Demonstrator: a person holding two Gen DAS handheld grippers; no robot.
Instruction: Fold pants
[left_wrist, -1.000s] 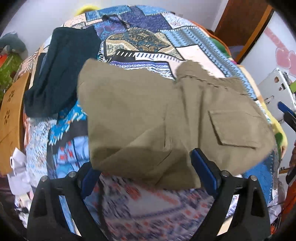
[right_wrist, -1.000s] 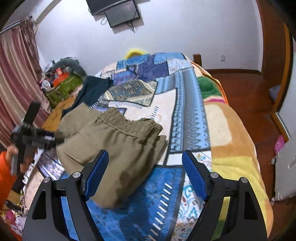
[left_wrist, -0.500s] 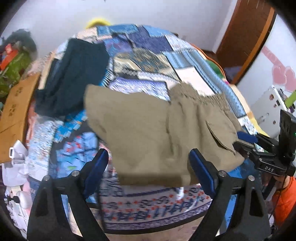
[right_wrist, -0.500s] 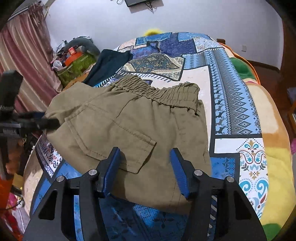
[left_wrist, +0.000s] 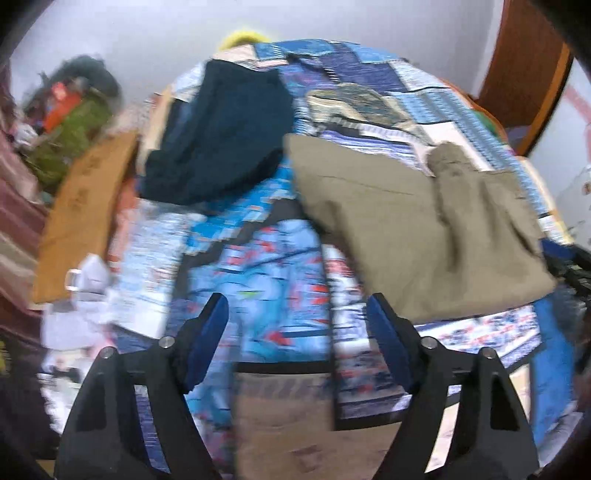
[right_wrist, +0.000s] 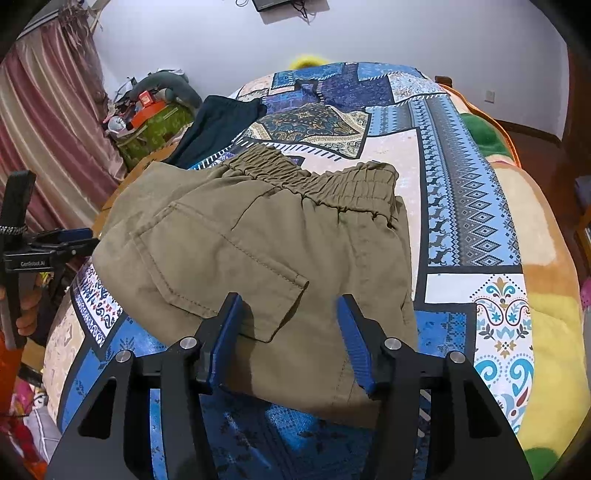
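The olive pants (right_wrist: 266, 251) lie folded on the patterned bedspread (right_wrist: 469, 206), elastic waistband toward the far side and a back pocket facing up. My right gripper (right_wrist: 291, 339) is open, its blue fingers just above the pants' near edge, nothing between them. My left gripper (left_wrist: 299, 343) is open and empty over the bedspread, left of the pants (left_wrist: 417, 229). It also shows from the side in the right wrist view (right_wrist: 79, 236), at the pants' left edge. The left wrist view is motion-blurred.
A dark navy garment (left_wrist: 221, 140) lies on the bed beyond and left of the pants. A wooden board (left_wrist: 85, 218) and clutter (right_wrist: 155, 107) stand along the bed's left side. The bed's yellow blanket edge (right_wrist: 550, 332) is at the right.
The left gripper has pulled back and swung left, so the pants now sit to its right. The right gripper has closed in on the pants' near edge and its fingers have narrowed.
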